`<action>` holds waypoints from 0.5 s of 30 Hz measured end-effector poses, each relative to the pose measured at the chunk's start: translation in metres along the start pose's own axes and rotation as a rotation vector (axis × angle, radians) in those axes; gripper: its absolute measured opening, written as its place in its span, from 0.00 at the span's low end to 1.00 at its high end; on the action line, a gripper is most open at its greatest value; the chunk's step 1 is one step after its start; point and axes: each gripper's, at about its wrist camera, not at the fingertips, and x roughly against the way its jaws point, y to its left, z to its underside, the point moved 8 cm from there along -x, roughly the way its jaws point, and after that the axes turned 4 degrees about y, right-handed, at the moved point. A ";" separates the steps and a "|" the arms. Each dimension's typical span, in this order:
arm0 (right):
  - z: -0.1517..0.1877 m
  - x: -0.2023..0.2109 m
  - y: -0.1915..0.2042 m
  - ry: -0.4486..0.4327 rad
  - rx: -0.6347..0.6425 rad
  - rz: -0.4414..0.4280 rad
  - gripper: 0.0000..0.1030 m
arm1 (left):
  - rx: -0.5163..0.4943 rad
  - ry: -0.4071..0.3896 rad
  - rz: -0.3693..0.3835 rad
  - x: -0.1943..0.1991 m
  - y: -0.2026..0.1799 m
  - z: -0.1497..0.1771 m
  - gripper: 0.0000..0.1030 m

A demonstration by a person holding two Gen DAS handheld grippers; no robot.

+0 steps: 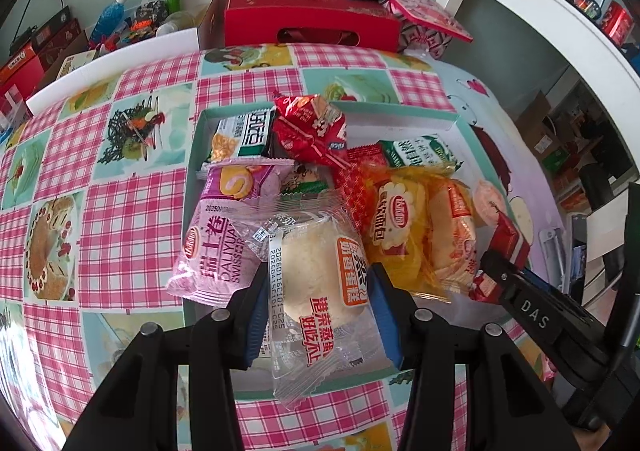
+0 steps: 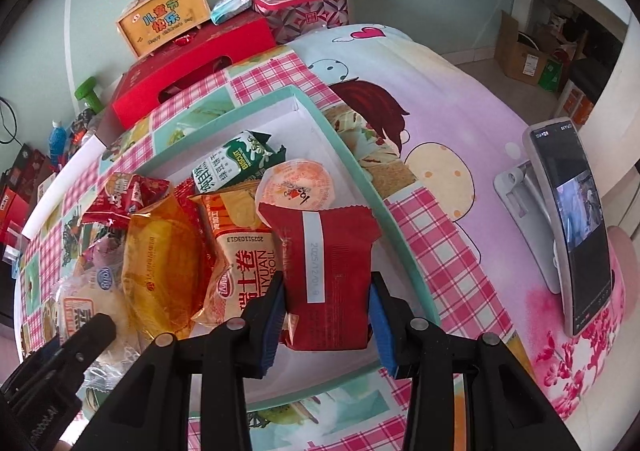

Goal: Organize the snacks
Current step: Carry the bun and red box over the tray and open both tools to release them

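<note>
The teal-rimmed box (image 1: 460, 119) sat on your gingham bench (image 1: 132, 219), heaped with crinkly wrappers. Your left tool (image 1: 318, 311) pinched the clear-bagged steamed cake (image 1: 316, 275), long axis toward twelve o'clock, over the near rim. At three o'clock your right tool (image 2: 326, 315) clamped the glossy red packet (image 2: 326, 271), upright above the box's right side.

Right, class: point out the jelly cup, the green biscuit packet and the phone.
jelly cup (image 2: 297, 187), right wrist view, on its foil lid.
green biscuit packet (image 2: 234, 159), right wrist view, on its printed front.
phone (image 2: 576, 227), right wrist view, on its screen.
</note>
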 end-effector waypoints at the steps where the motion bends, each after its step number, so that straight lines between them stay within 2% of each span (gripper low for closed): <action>1: 0.001 -0.002 0.000 0.008 -0.001 -0.001 0.41 | 0.002 0.005 -0.003 -0.002 0.001 0.000 0.48; 12: 0.002 -0.007 -0.002 0.024 -0.006 0.001 0.41 | 0.004 0.032 -0.014 -0.015 0.002 0.005 0.49; 15: 0.002 -0.008 -0.003 0.033 -0.005 0.016 0.47 | 0.013 0.038 -0.009 -0.015 0.002 0.005 0.49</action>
